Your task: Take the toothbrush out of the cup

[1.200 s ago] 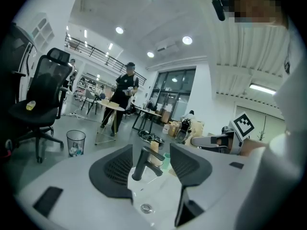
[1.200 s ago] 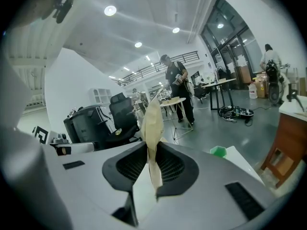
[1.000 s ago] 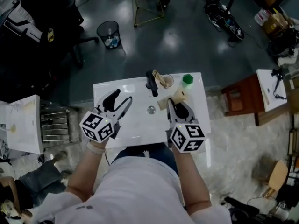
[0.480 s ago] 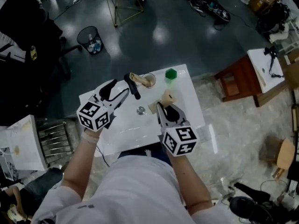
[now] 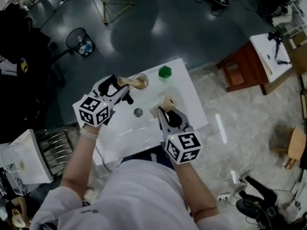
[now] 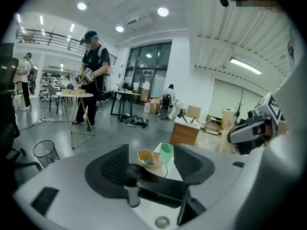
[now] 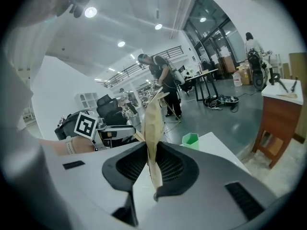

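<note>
White desk (image 5: 188,104) fills the middle of my head view, with both claws over it. My left claw (image 5: 120,86) sits at the far left part of the desk with its jaws spread wide; they have just been opening. A black handle-like piece (image 6: 148,183) lies low between them, and neither pad presses on it. Just beyond the left claw's tips stands the clear cup (image 5: 140,82). A tan piece (image 6: 147,158) with a blue-green patch sits in the cup, poking above the rim. I cannot tell from any view whether that piece is the toothbrush, and I can pick out no other toothbrush. A green hexagonal pot (image 5: 164,71) stands near the cup, at the desk's far edge. A small round metal disc (image 5: 138,112) lies on the desk between the two claws.

My right claw (image 7: 153,171) is clenched on a thin tan paper-like strip (image 7: 152,123), which stands up on edge between the pads and rises well above them. This claw is apart from the cup, nearer my side of the desk.
</note>
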`<state>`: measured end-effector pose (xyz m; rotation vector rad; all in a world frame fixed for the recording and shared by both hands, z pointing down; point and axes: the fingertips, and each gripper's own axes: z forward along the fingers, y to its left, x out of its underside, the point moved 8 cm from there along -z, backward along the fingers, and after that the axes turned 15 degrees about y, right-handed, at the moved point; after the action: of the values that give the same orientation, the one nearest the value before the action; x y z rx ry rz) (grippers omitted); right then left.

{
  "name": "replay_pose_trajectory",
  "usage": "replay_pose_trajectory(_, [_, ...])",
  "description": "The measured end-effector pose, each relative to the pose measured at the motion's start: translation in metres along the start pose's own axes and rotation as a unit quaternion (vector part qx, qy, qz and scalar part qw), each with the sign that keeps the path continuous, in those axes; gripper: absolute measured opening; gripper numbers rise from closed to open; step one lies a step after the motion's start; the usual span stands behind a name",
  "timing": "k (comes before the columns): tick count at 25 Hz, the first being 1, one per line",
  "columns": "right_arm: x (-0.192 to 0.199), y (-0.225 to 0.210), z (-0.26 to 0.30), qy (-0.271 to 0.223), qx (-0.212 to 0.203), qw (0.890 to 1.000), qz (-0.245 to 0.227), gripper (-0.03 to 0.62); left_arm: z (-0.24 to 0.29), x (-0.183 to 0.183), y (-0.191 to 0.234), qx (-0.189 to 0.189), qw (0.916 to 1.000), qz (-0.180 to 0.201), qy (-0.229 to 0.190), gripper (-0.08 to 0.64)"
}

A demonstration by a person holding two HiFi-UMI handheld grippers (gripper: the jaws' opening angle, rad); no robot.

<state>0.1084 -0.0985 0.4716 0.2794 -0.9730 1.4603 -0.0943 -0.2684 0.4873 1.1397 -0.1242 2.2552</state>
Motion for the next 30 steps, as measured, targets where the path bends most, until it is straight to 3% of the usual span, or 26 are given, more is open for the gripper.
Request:
replay_pose_trajectory(7, [0.006, -0.02, 0.0, 0.003, 0.013, 1.0, 0.016, 0.069, 0.022, 0.002, 0.006, -0.018, 0.9993, 0.014, 0.031, 0.272])
replay_pose_trajectory(11, [0.009, -0.023, 0.001, 0.007, 0.014, 1.0, 0.02, 0.069, 0.024, 0.002, 0.006, -0.029, 0.9985, 0.027, 0.038, 0.166])
replay_pose_trajectory(14, [0.008, -0.023, 0.002, 0.009, 0.014, 1.0, 0.021, 0.071, 0.024, 0.0, 0.008, -0.031, 0.9984, 0.028, 0.037, 0.124])
replay_pose_trajectory(19, [0.006, -0.023, 0.002, 0.01, 0.016, 1.0, 0.019, 0.069, 0.021, -0.005, 0.008, -0.033, 0.9989, 0.023, 0.024, 0.052])
replay_pose_trajectory(30, [-0.009, -0.013, 0.001, 0.0, 0.014, 1.0, 0.003, 0.067, -0.013, -0.02, 0.017, -0.048, 0.9986, 0.003, -0.023, 0.028])
